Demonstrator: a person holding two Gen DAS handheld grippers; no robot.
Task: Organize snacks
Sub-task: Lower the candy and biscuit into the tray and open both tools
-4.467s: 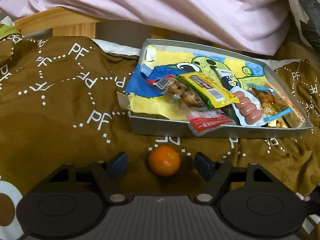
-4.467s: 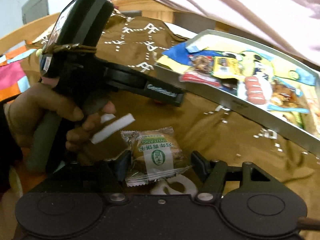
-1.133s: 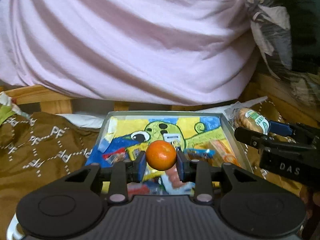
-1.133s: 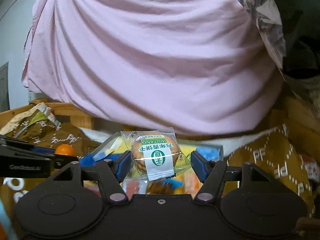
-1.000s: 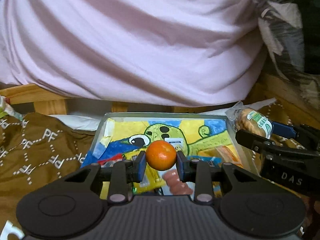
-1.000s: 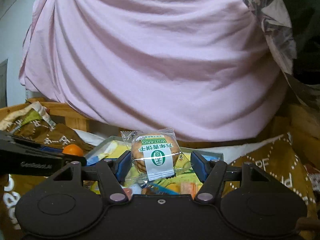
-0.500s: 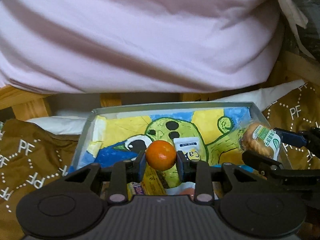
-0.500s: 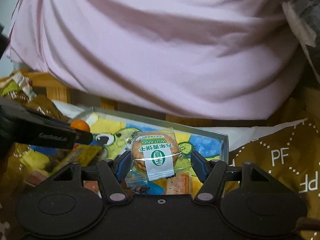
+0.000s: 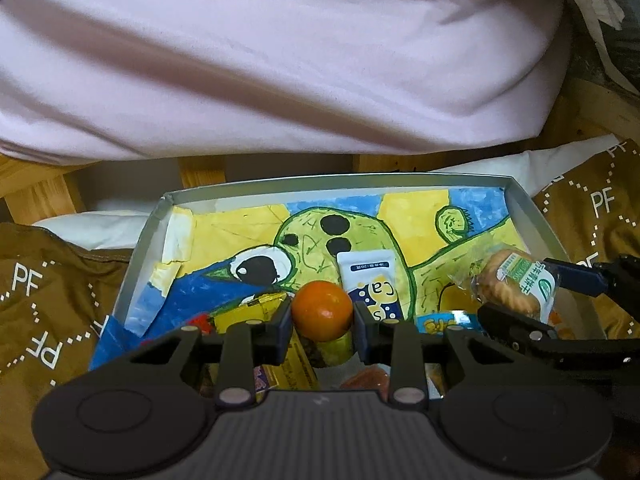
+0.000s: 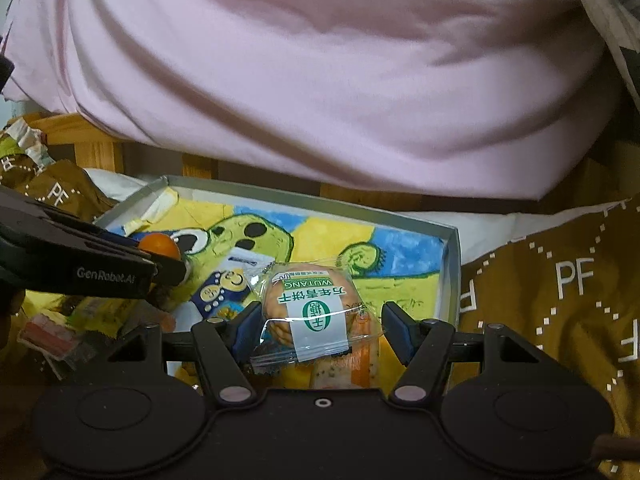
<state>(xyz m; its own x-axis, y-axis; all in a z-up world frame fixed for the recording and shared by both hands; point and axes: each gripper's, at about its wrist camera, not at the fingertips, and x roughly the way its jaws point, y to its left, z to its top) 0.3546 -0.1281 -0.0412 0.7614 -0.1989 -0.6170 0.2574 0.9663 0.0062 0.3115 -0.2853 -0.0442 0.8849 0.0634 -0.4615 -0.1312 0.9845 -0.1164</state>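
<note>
My left gripper [image 9: 322, 318] is shut on a small orange [image 9: 322, 308] and holds it above the near middle of the grey tray [image 9: 340, 181], which is lined with a cartoon drawing. In the right wrist view that orange [image 10: 160, 245] shows at the tip of the left gripper, over the tray's left part. My right gripper [image 10: 320, 326] is shut on a clear-wrapped biscuit packet [image 10: 314, 310] with a green and white label, above the right part of the tray [image 10: 451, 264]. The same biscuit packet [image 9: 514, 284] appears at the right in the left wrist view.
Several snacks lie in the tray: a white and blue sachet [image 9: 370, 280], a yellow packet [image 9: 256, 312], a red packet [image 10: 48, 334], an orange stick pack [image 10: 360, 366]. Brown printed cloth [image 9: 40, 300] surrounds the tray. Pink bedding [image 9: 280, 60] and a wooden frame [image 9: 40, 196] rise behind.
Both grippers, carrying the orange and the biscuit packet, have moved forward and down over the tray. Earlier both snacks lay on the brown cloth between open jaws.
</note>
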